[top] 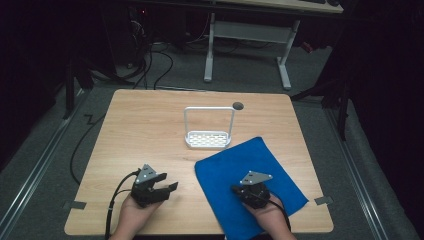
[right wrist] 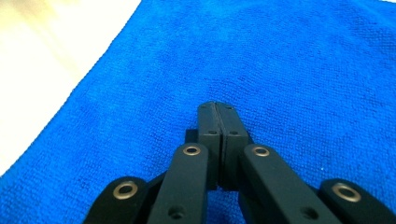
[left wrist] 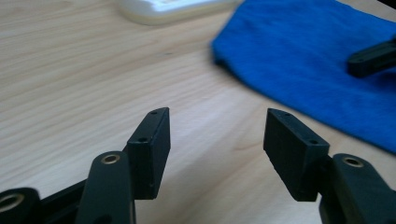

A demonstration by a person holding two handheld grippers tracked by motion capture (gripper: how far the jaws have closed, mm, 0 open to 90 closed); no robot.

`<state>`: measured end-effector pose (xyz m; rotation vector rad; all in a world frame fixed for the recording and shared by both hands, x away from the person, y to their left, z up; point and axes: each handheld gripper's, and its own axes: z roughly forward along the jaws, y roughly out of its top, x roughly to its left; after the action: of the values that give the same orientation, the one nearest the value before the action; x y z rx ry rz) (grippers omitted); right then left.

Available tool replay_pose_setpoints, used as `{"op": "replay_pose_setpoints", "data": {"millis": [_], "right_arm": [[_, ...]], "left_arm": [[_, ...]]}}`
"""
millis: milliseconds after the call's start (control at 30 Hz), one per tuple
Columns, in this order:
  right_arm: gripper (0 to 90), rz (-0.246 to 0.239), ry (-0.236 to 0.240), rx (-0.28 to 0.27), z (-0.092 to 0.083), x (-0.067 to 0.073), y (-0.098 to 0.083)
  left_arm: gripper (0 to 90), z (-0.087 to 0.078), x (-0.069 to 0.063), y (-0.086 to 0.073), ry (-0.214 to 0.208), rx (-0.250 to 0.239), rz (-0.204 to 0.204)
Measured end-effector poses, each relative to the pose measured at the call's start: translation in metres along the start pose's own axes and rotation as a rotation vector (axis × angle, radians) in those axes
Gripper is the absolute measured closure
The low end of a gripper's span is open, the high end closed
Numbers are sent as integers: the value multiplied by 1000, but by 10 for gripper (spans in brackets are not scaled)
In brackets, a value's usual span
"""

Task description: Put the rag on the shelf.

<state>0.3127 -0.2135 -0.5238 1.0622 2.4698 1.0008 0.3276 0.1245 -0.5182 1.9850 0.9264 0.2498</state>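
The blue terry cloth [top: 249,185] lies spread flat at the lower right of the light wooden counter [top: 145,130], with no fold or lift begun, so the work seems barely started. The right tongs [right wrist: 218,108] rest on it, jaws pressed together and empty; the left tongs [top: 166,182] hover open at lower left.

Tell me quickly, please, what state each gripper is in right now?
Left gripper: open, nothing between its jaws, above the bare table.
Right gripper: shut, jaws pressed together over the blue cloth, with no cloth visibly pinched.
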Motion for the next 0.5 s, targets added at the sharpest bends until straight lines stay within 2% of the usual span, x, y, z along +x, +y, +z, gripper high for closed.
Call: {"op": "replay_pose_setpoints", "data": {"millis": [33,133,167,200,233,267,333,433,500], "right_arm": [[900,0,0,0,0,0,0],[900,-32,30,2,7,13,7],[900,-61,31,-3,7,18,10],[900,-61,31,-3,7,18,10],[900,-68,29,-13,6,19,11],[900,-68,22,-22,3,19,12],[900,-60,10,-46,-2,15,11],[900,-33,-9,-63,-10,7,9],[900,-14,-24,-72,-14,0,6]], "left_arm": [[417,0,0,0,0,0,0],[420,13,-30,3,-74,18,47],[450,20,-46,5,-123,40,76],[485,20,-46,5,-123,40,76],[485,25,-57,5,-152,52,94],[525,28,-63,6,-165,57,105],[610,37,-76,6,-211,76,119],[720,52,-88,7,-228,122,137],[792,59,-94,5,-229,151,168]]}}
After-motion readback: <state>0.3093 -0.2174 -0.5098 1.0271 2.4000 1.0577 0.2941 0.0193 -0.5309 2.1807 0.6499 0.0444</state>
